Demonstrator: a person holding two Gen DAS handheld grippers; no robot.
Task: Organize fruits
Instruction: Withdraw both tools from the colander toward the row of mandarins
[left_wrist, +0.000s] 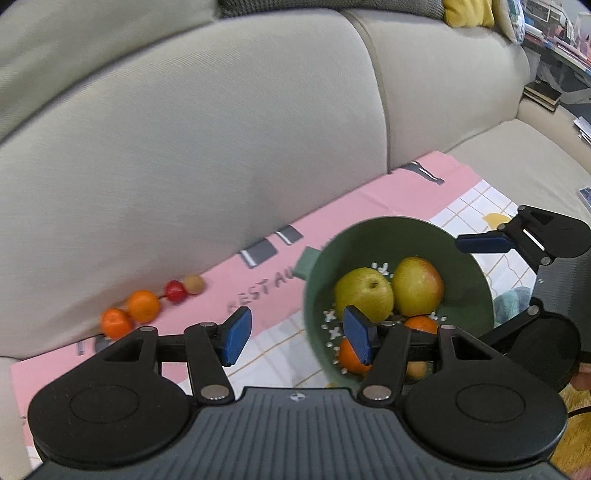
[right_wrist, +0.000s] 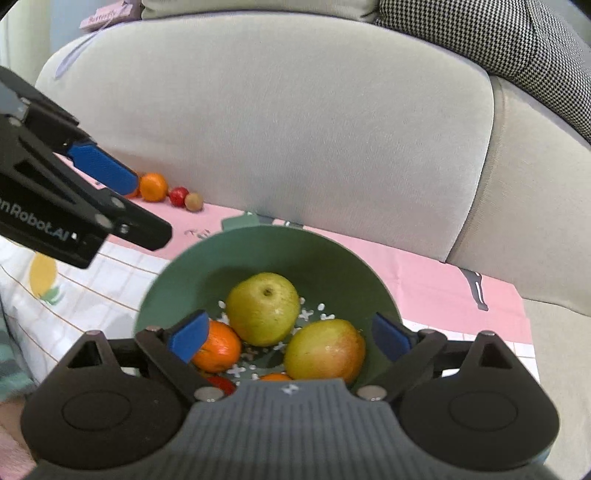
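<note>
A green colander bowl (right_wrist: 258, 247) sits on a patterned cloth on the sofa seat. It holds a green apple (right_wrist: 263, 303), a yellow-red apple (right_wrist: 325, 350), an orange (right_wrist: 219, 347) and smaller fruit partly hidden below. My right gripper (right_wrist: 290, 338) is open and empty just above the bowl's near rim. My left gripper (left_wrist: 297, 336) is open and empty to the left of the bowl (left_wrist: 369, 236). Two oranges (left_wrist: 129, 314), a small red fruit (left_wrist: 174, 291) and a small tan fruit (left_wrist: 193, 283) lie on the cloth against the sofa back.
The beige sofa back (left_wrist: 221, 147) rises right behind the cloth (left_wrist: 369, 195). The loose fruits also show in the right wrist view (right_wrist: 153, 187), behind the left gripper's blue fingertip (right_wrist: 103, 168). Books and clutter (left_wrist: 554, 55) lie at the far right.
</note>
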